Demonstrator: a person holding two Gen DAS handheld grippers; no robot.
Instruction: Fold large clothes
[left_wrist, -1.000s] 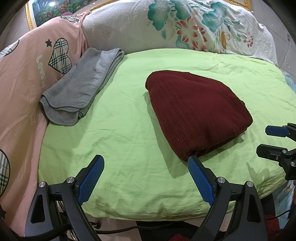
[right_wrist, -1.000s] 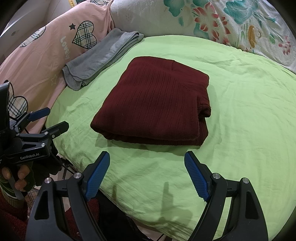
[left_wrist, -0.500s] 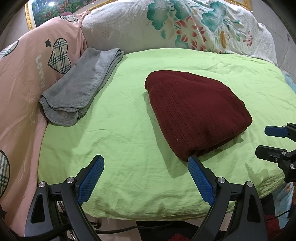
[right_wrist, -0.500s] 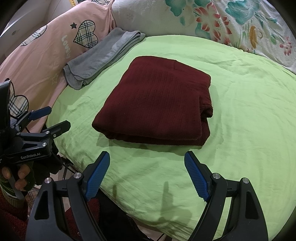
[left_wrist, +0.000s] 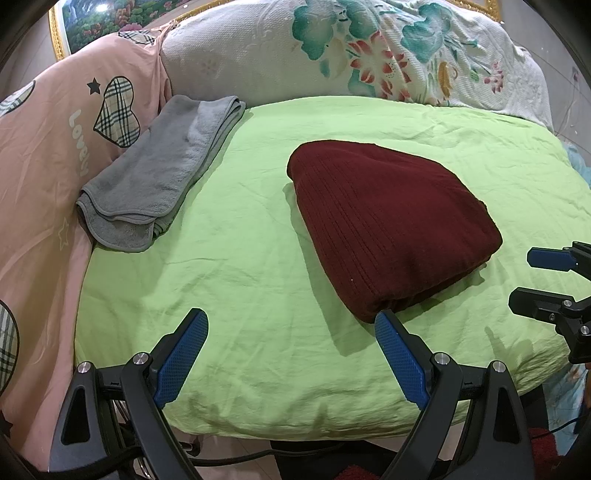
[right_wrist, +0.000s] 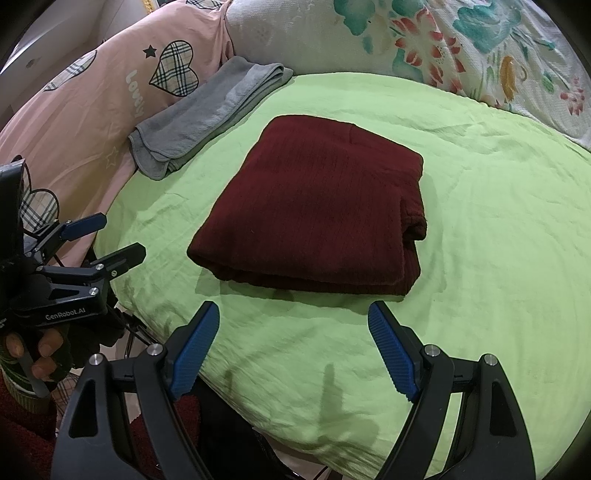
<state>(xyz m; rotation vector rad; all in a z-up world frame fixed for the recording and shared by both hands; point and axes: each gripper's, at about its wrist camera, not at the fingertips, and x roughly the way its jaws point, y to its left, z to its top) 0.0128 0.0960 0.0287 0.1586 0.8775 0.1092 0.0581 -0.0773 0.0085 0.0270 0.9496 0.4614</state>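
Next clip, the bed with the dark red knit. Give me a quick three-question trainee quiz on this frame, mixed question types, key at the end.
1. True or false: the maroon sweater lies folded on the green sheet.
2. Multiple choice: the grey towel lies (A) on top of the sweater, (B) apart from it, by the pink bedding, (C) between a gripper's pads.
3. Short answer: what does the left gripper or the right gripper hold?

Key
1. True.
2. B.
3. Nothing; both stand open above the sheet's near edge, short of the sweater.
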